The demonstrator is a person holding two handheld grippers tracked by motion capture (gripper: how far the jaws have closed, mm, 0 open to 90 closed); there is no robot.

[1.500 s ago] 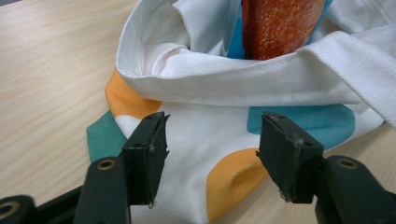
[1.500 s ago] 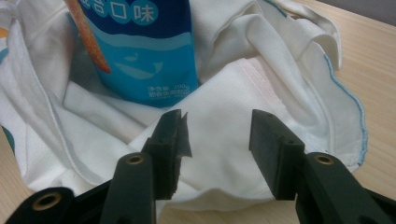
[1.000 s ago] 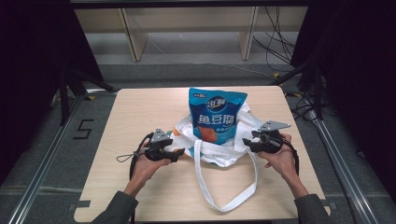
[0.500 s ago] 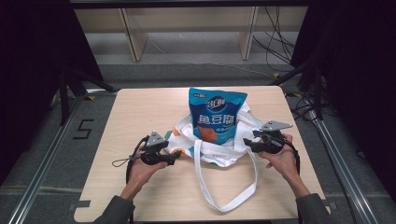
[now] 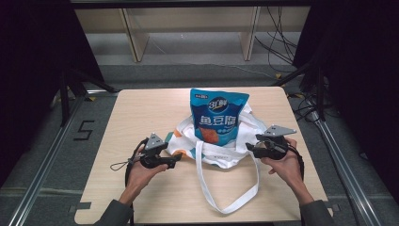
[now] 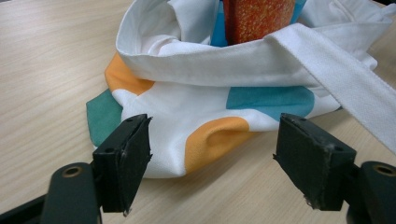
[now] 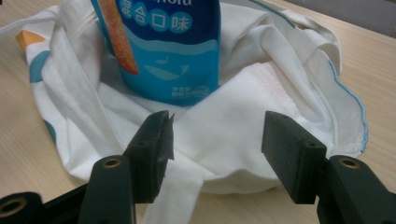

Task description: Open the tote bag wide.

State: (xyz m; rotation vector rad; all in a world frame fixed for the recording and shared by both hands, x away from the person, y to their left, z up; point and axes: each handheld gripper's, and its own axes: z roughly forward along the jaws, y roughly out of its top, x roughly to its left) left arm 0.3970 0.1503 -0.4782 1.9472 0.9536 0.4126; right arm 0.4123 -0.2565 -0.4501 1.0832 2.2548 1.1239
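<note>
The left tool [image 5: 175,160] and right tool [image 5: 249,147], both spread and empty, flanked the white tote bag [image 5: 221,153] holding a blue snack pouch [image 5: 218,115] on the bench [image 5: 141,113].

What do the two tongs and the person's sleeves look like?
Both tongs, left tongs and right tongs, are black with flat rectangular pads. Each carries a grey three-cornered plate. A thin black cable loops from the left one. The sleeves are dark grey.

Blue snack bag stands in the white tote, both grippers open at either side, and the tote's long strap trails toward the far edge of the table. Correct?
Not quite: in the high view the strap loops toward the person's near edge. The snack bag does stand in the tote, with left gripper and right gripper open.
</note>
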